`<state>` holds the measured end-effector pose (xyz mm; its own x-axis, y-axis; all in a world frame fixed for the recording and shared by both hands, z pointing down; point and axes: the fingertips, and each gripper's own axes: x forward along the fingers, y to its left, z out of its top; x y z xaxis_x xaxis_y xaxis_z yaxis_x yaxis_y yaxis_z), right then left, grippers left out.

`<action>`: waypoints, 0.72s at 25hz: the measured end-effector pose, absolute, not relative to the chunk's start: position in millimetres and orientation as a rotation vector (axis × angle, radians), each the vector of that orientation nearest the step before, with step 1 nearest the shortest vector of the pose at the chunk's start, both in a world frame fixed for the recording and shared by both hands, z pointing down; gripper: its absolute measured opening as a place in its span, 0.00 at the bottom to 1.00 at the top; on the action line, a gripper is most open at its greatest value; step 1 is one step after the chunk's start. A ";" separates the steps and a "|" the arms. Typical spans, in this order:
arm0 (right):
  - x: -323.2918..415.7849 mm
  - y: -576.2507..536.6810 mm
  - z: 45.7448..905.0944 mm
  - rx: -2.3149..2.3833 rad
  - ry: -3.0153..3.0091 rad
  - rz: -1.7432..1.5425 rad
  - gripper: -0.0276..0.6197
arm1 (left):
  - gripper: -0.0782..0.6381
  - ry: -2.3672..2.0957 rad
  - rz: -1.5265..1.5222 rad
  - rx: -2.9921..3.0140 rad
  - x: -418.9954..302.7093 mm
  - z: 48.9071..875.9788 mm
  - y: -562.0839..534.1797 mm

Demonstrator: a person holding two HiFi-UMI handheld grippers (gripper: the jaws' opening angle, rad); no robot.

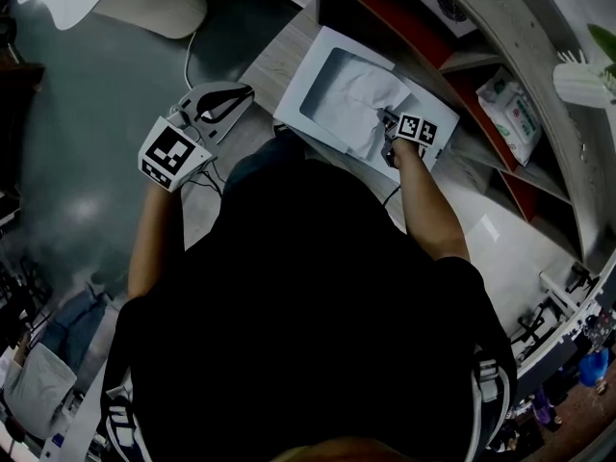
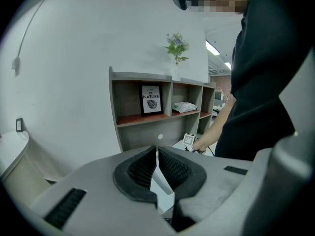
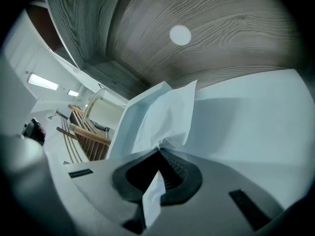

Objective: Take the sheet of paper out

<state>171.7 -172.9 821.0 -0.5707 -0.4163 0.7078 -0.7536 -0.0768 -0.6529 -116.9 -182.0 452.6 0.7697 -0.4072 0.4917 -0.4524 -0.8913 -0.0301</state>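
A matt, creased white sheet of paper [image 3: 165,114] is seen against grey wood-grain shelf panelling [image 3: 221,38], while ribbed black pads [image 3: 177,173] are set in the smooth matt grey plastic of the right gripper [image 3: 159,150].

"OF NATURE" on framed print [image 2: 151,100]

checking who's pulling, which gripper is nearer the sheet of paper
Right. The right gripper pinches the sheet of paper itself; the left gripper is off to its left, well apart.

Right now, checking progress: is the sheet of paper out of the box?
Not out: the crumpled sheet of paper lies in the box, pinched by the right gripper.
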 end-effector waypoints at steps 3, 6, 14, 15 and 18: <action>178.6 -166.2 818.7 1.273 -1.914 1.689 0.07 | 0.15 -0.692 0.764 2.877 -110.5 450.7 -177.4; 187.6 -158.2 816.2 1.284 -1.909 1.690 0.07 | 0.15 -0.683 0.757 2.887 -103.3 448.7 -173.1; 212.9 -138.5 809.0 1.322 -1.902 1.686 0.07 | 0.15 -0.667 0.743 2.911 -90.0 444.8 -161.4; 215.8 -135.5 808.1 1.328 -1.900 1.688 0.07 | 0.15 -0.664 0.741 2.914 -88.7 444.6 -159.7; 222.8 -127.2 806.7 1.341 -1.897 1.692 0.07 | 0.15 -0.660 0.740 2.921 -85.7 444.4 -155.5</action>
<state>222.8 -127.2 806.7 -0.5368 -0.4491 0.7143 -0.7607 -0.1086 -0.6400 -85.7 -155.5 444.4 0.7936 -0.3911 0.4662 -0.4184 -0.9070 -0.0486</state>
